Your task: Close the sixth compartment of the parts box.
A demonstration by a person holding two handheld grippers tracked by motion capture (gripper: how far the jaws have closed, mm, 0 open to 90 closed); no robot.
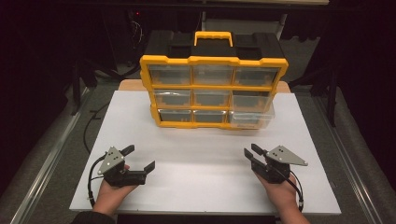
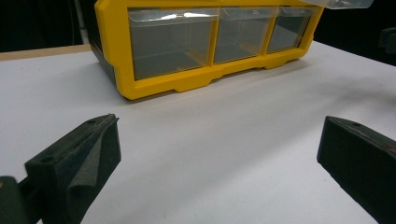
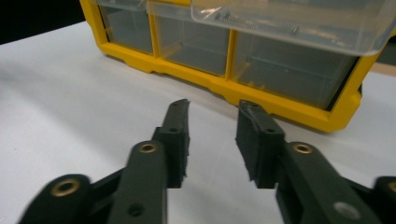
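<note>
A yellow and black organiser (image 1: 213,60) with clear drawers stands upright at the back of the white board (image 1: 205,186). Its right-hand column has a clear drawer (image 1: 252,117) pulled out a little at the bottom. In the right gripper view a pulled-out drawer (image 3: 299,23) holds small metal parts. My left gripper (image 1: 139,157) rests in a hand at the front left, jaws wide apart and empty, and faces the organiser's bottom row (image 2: 210,37). My right gripper (image 1: 251,150) sits at the front right with a narrow gap between its jaws and nothing in them.
The white board lies on a table with a wooden edge (image 1: 133,85) behind the organiser. Metal rails (image 1: 51,154) run along both sides. Bare board (image 1: 201,149) lies between the grippers and the organiser. The surroundings are dark.
</note>
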